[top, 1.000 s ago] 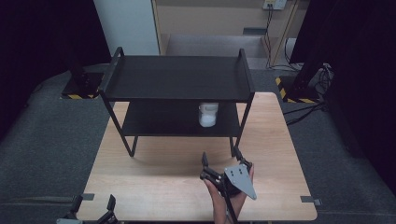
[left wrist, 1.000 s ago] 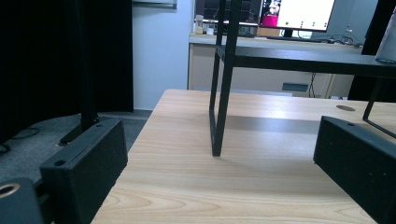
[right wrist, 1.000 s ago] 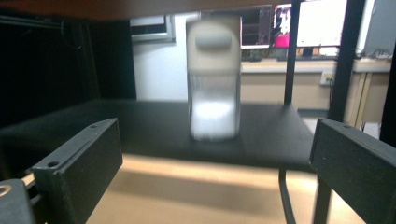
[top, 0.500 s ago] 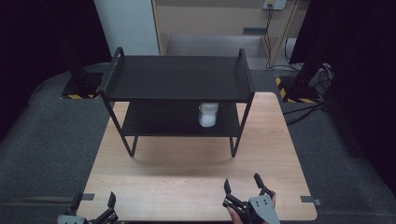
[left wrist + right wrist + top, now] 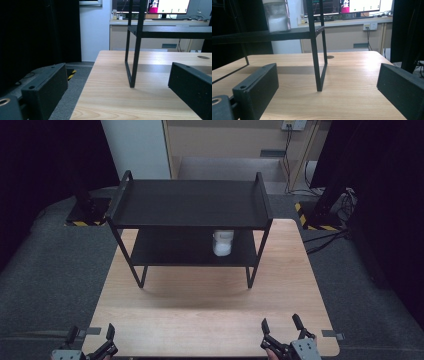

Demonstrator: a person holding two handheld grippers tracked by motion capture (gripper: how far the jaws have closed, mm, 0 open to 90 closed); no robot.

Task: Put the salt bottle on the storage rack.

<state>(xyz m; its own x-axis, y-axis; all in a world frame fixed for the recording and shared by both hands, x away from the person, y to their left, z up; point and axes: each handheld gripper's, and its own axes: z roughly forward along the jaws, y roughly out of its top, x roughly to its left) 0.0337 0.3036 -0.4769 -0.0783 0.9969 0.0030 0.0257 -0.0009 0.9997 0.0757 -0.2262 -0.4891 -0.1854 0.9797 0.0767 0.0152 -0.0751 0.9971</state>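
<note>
Two tongs — left (image 5: 91,336), right (image 5: 280,327) — spread, empty, well short of shelved jar (image 5: 222,242).

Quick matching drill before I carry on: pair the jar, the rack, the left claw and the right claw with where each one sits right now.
Things:
1. jar
2. rack
3. left claw
4. right claw

Places:
A. near edge of the table, right corner, open
B. standing at the table's far half
C. lower shelf, towards its right end
D. near edge of the table, left corner, open

Pairs: 1-C, 2-B, 3-D, 4-A
</note>
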